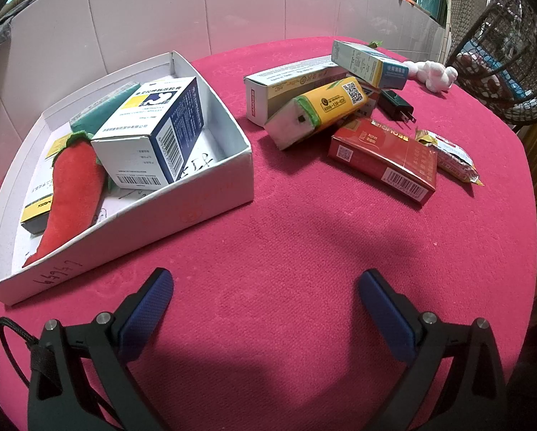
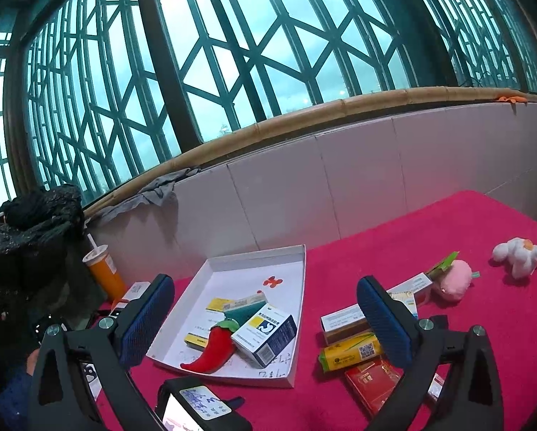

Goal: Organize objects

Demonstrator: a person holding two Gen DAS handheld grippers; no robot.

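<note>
A white cardboard tray [image 1: 204, 194] [image 2: 299, 287] on the pink tablecloth holds a red plush chili [image 1: 73, 194] [image 2: 214, 350], a blue-and-white medicine box [image 1: 150, 136] [image 2: 265, 336], a teal item and a yellow-edged box. To its right lies a loose pile: a yellow tissue pack [image 1: 318, 111] [image 2: 351, 353], a red carton [image 1: 383, 160] [image 2: 372, 382], white medicine boxes [image 1: 286, 86], a black plug [image 1: 397, 106] and a snack packet [image 1: 451, 156]. My left gripper [image 1: 265, 287] is open, low over bare cloth in front of the tray. My right gripper [image 2: 265, 291] is open, raised above the table.
A white plush toy [image 1: 433, 72] [image 2: 518, 255] and a pink plush [image 2: 453, 278] lie at the far side. An orange cup with a straw [image 2: 101, 269] stands left of the tray. A wire basket [image 1: 502, 46] stands beyond the table's right edge. A tiled wall runs behind.
</note>
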